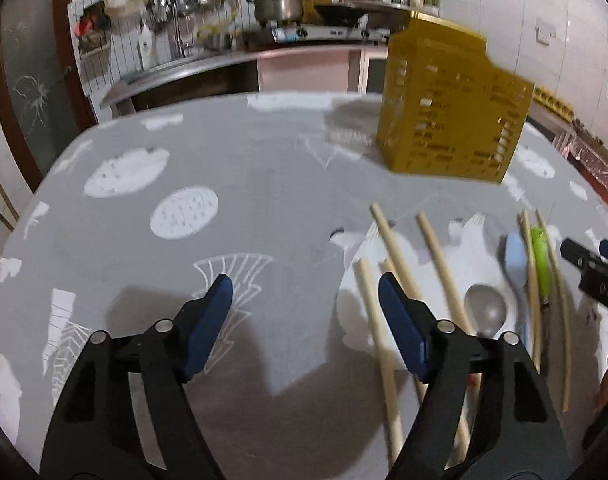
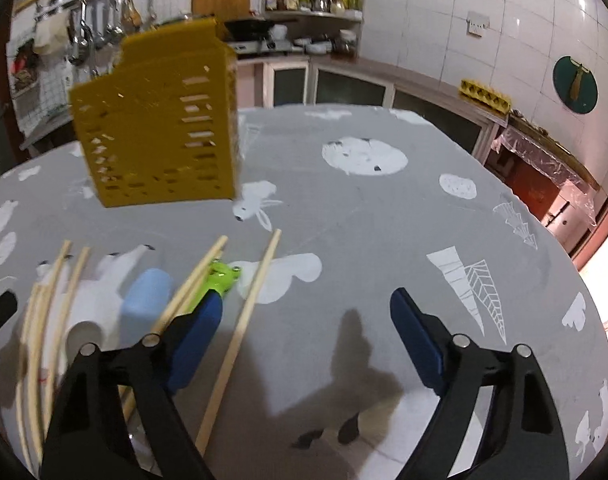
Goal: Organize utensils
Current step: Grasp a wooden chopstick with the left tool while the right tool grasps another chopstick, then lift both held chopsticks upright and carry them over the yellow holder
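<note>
Both grippers, left gripper and right gripper, gape wide, empty. Pale wooden chopsticks lie lengthwise between them, nearer the left; slotted yellow plastic holder stands beyond.

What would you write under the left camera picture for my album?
Open left gripper above a grey tablecloth, chopsticks and spoons beside it, yellow utensil holder behind.
</note>
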